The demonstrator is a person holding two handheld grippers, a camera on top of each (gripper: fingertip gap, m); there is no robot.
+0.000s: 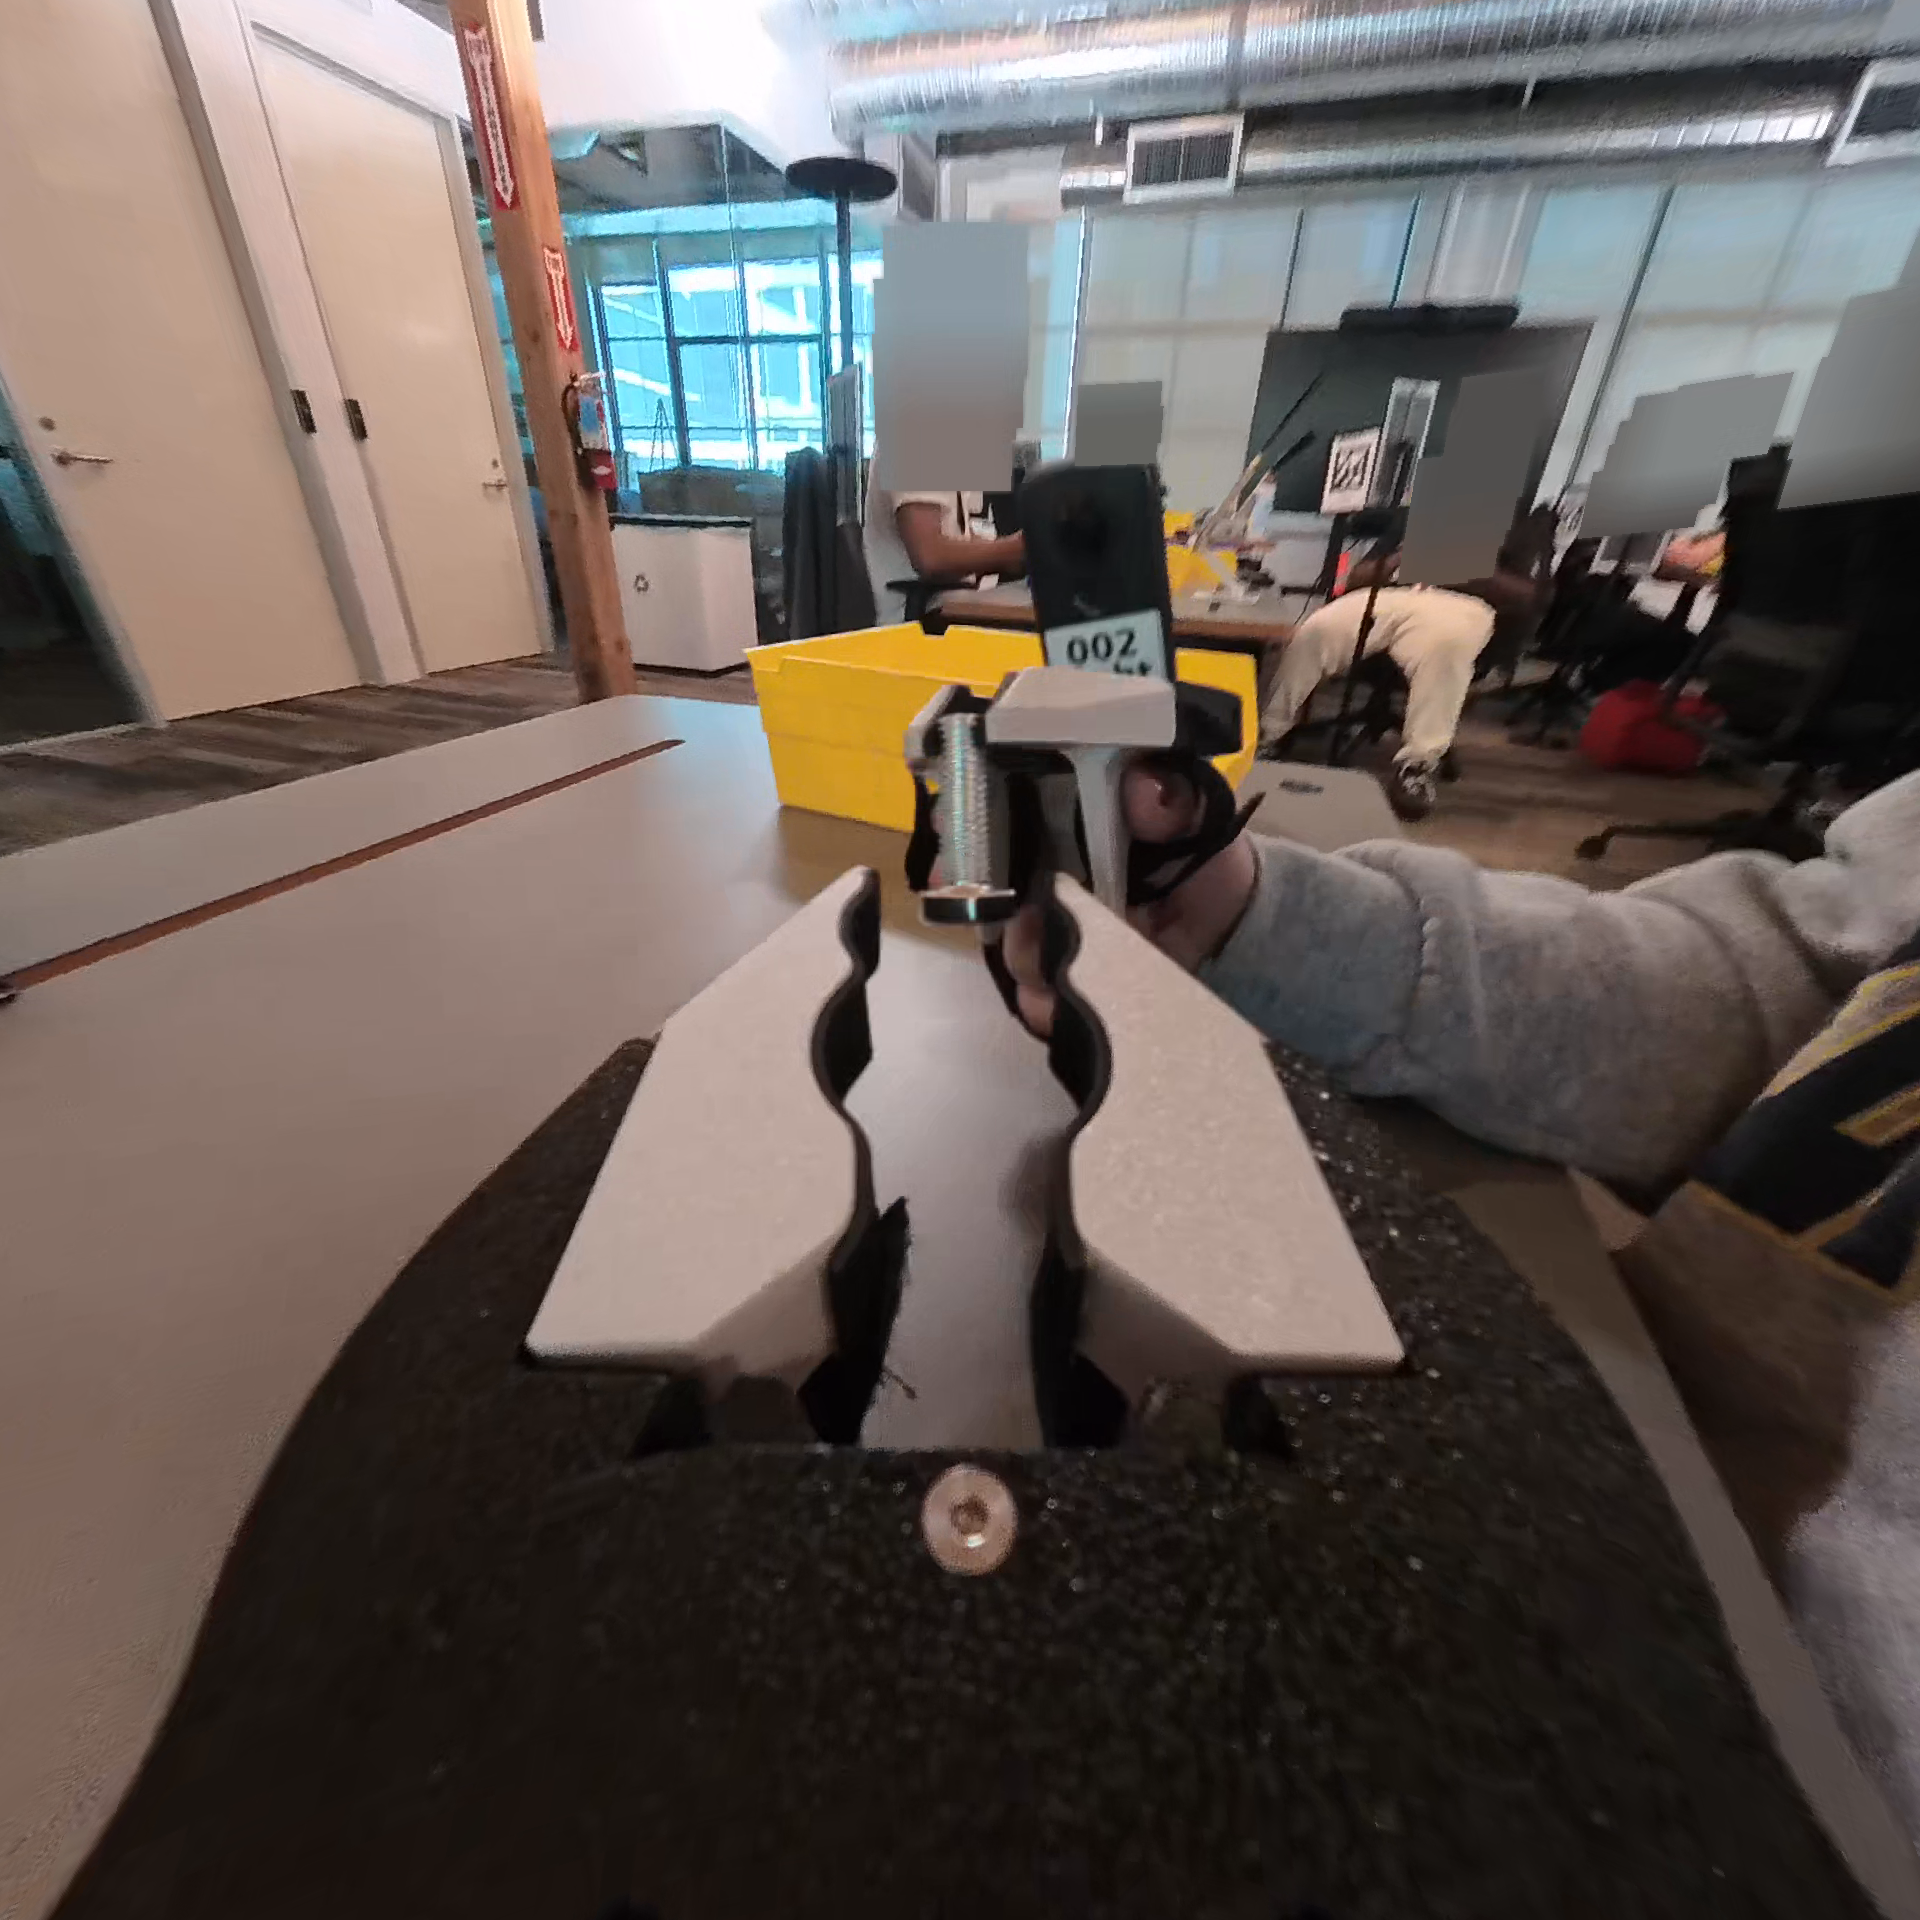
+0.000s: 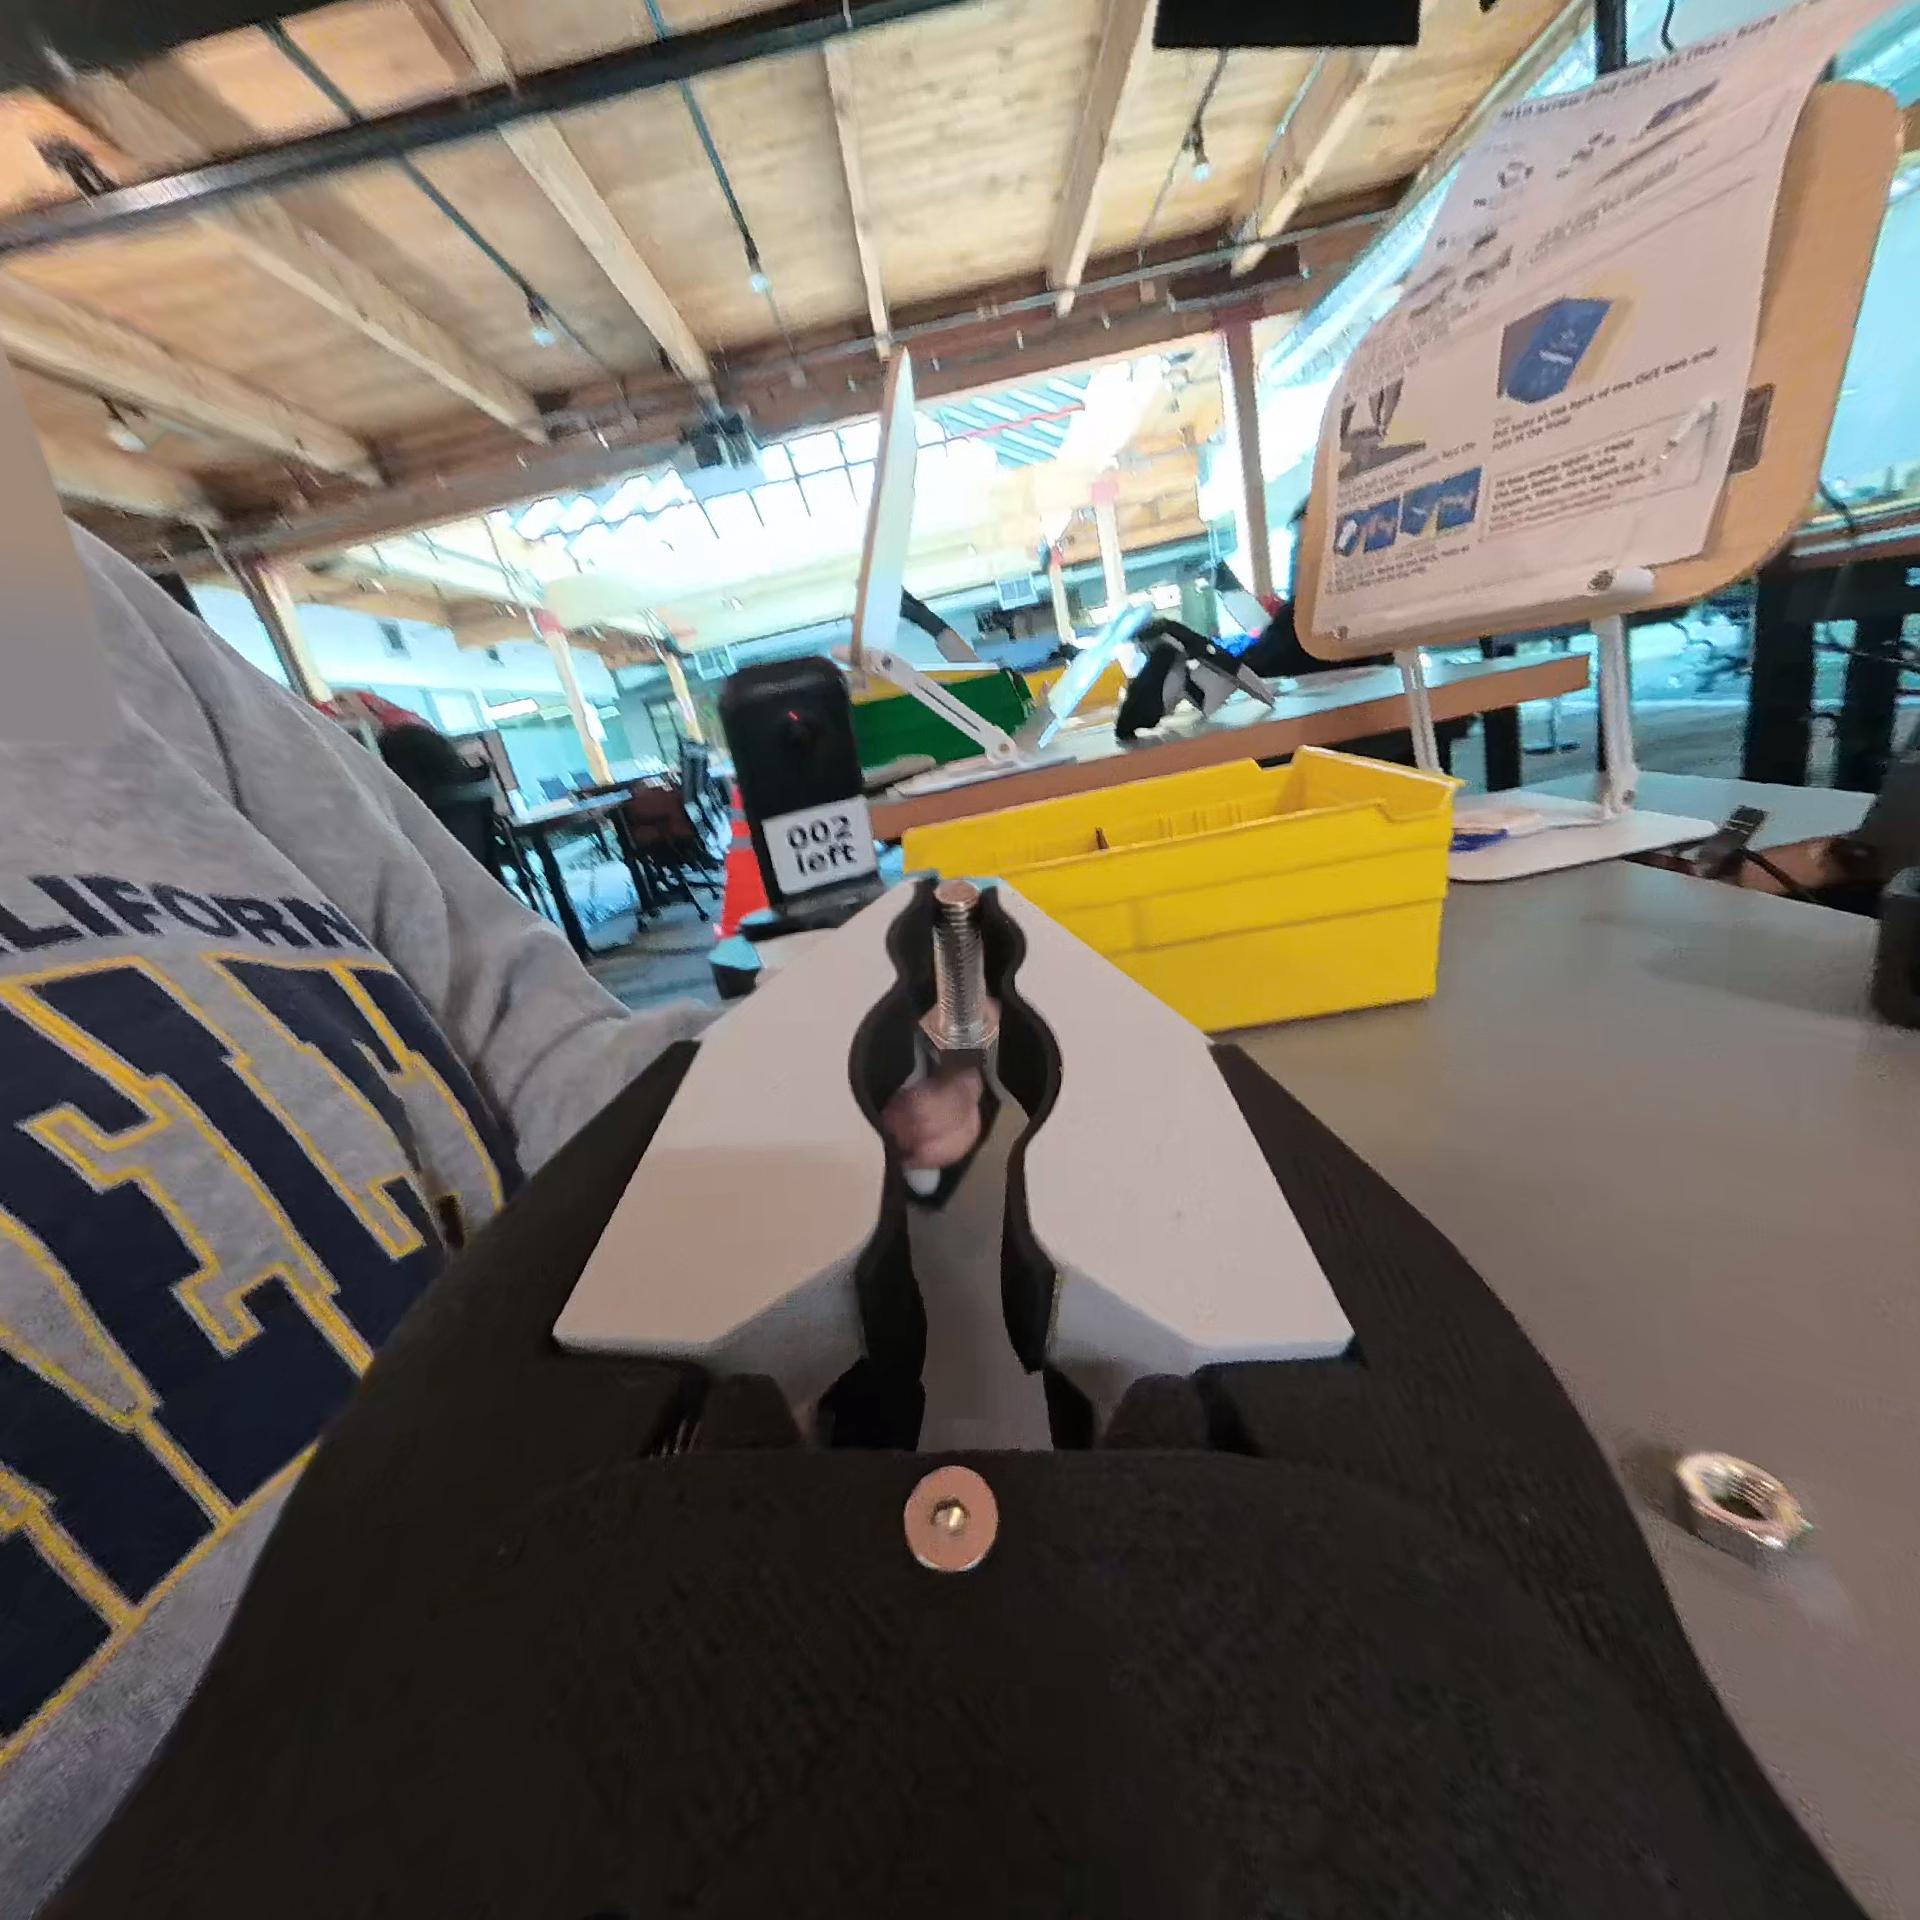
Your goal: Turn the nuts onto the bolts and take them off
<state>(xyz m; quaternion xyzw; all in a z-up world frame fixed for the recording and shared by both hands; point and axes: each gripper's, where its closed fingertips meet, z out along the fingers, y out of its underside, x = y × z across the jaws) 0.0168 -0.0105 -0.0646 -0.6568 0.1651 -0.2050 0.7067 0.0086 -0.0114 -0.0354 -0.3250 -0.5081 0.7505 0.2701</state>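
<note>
My right gripper is shut on a silver bolt, which lies along its fingers with the threaded end at the fingertips and the hex head nearer the camera. In the left wrist view the right gripper holds the bolt upright, head down, just past my left gripper's tips. My left gripper is open and empty. A loose silver nut lies on the grey table to the right of my right gripper.
A yellow bin stands on the table behind the grippers and also shows in the left wrist view. An instruction board on a white stand is at the back right. A grey sleeve reaches in from the right. The loose silver nut lies around 15 centimeters away from my left fingertips.
</note>
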